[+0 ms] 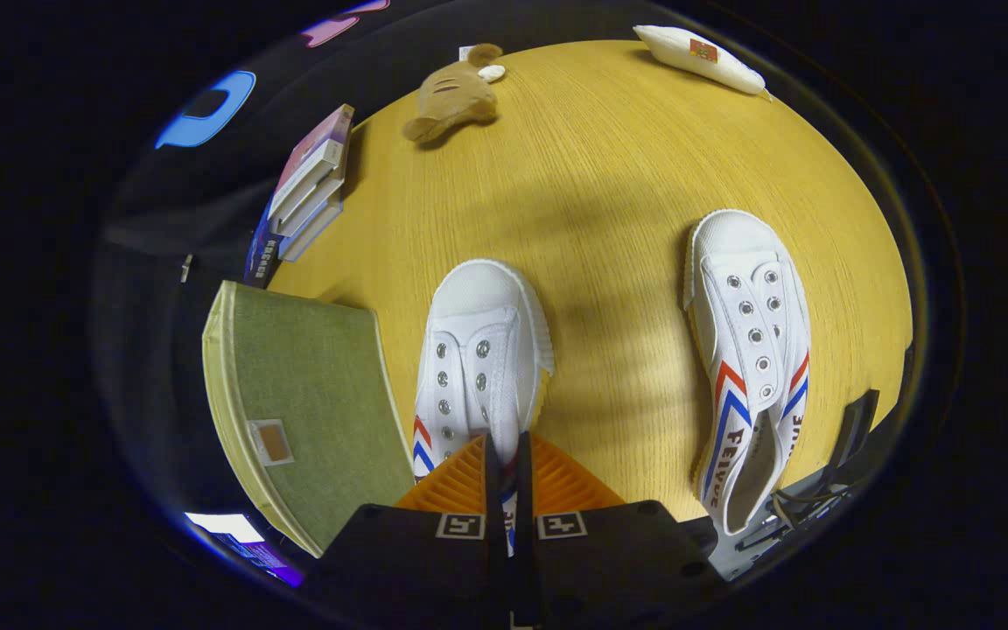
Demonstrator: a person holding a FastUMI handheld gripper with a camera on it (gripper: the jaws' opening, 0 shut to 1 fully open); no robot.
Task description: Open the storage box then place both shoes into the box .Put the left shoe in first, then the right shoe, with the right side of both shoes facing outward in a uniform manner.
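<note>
With fingers drawn close together, hand-held gripper (508, 468) clamped on the heel collar of the left shoe (478, 359), a thin fold of canvas pinched between the pads. Toe pointing away beyond the fingers, over the bench (609, 175). Just beside it on the left, storage box (311, 394), lid apparently shut, label patch showing. Well apart on the right, right shoe (753, 350) lying flat on the bench, opening toward the gripper. Farther off: plush toy (456, 92), stacked books (311, 179), white pouch (701, 57). Likely light, with soft, floppy canvas uppers and a stiffer rubber sole; collar grip prone to letting the toe droop and swing. Firmer hold probably at the heel counter, near the sole. Box lid looks fabric-covered, stiff, light.
</note>
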